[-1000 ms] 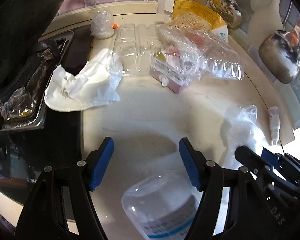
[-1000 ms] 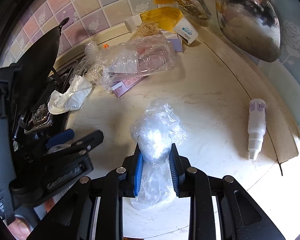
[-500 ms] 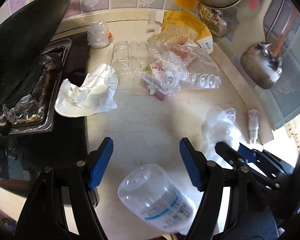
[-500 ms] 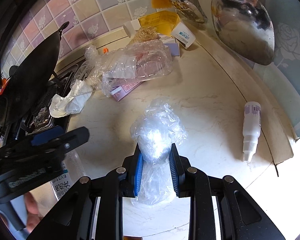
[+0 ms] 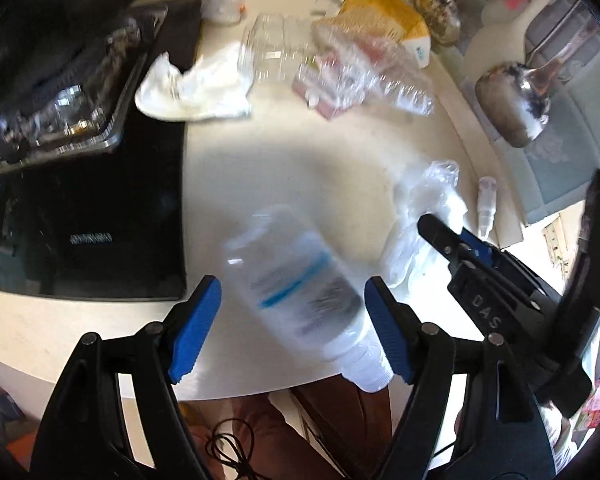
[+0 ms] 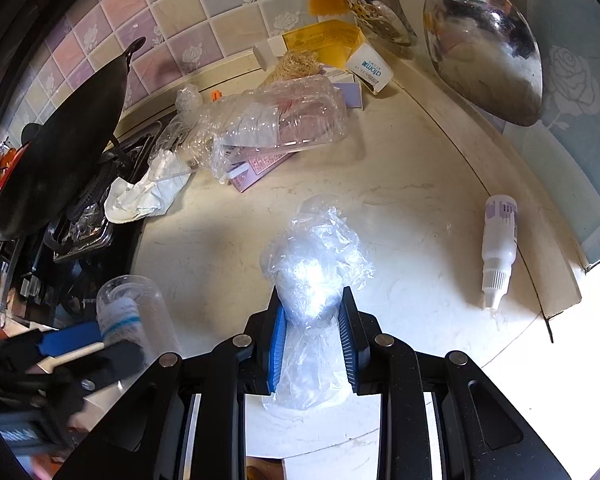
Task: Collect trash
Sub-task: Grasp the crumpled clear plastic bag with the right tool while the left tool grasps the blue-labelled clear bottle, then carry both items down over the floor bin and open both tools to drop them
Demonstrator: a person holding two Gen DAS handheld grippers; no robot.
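Note:
My right gripper (image 6: 311, 344) is shut on a crumpled clear plastic bag (image 6: 314, 264) over the cream counter; the bag also shows in the left wrist view (image 5: 424, 208). My left gripper (image 5: 296, 328) is open. A clear plastic bottle (image 5: 300, 292) with a blue-striped label and white cap lies tilted between its jaws at the counter's front edge, not clamped, and shows in the right wrist view (image 6: 130, 320). More trash lies farther back: a white crumpled tissue (image 5: 196, 88), clear plastic packaging (image 6: 268, 124) over a pink box (image 6: 256, 168), and a small white dropper bottle (image 6: 498, 248).
A black stove top (image 5: 84, 216) with a foil-lined tray (image 5: 56, 120) is on the left, a black wok (image 6: 56, 148) above it. Yellow and white boxes (image 6: 332, 48), hanging ladles (image 6: 484, 48) and a tiled wall (image 6: 172, 20) are at the back. The counter's front edge (image 5: 60, 352) is near.
The left gripper has drawn back toward the counter's front edge, so the bottle now lies between its jaws. The right gripper still holds the bag in the same place.

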